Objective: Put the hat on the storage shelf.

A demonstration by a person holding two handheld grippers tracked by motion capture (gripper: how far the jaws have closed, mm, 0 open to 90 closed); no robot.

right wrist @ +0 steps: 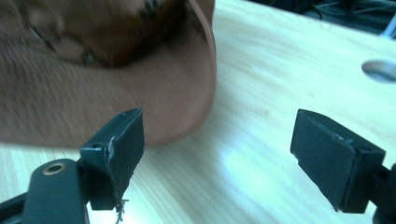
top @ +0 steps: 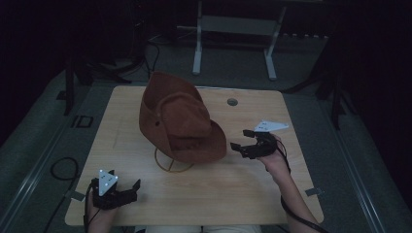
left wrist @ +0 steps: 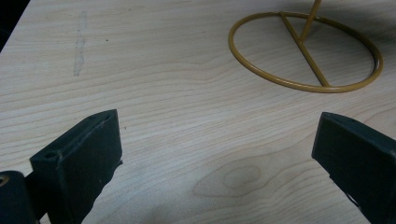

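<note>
Brown hat (top: 180,119) on wire stand (top: 171,164), mid worktop (top: 243,189). Right tool (top: 241,140) spread wide, just beside brim. Left tool (top: 125,183) spread, near front-left corner.

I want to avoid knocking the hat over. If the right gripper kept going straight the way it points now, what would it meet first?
Most likely the brown hat's brim. The right gripper, jaws open, points at it, though the bare table lies between them; depth is unclear.

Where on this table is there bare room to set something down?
The near strip of the wooden table between the left claw and the right forearm is bare. So are the far-left corner beside the brown hat and the far-right area past the cable hole. It is crowded mid-table, around the hat, its wire stand and the right claw.
</note>
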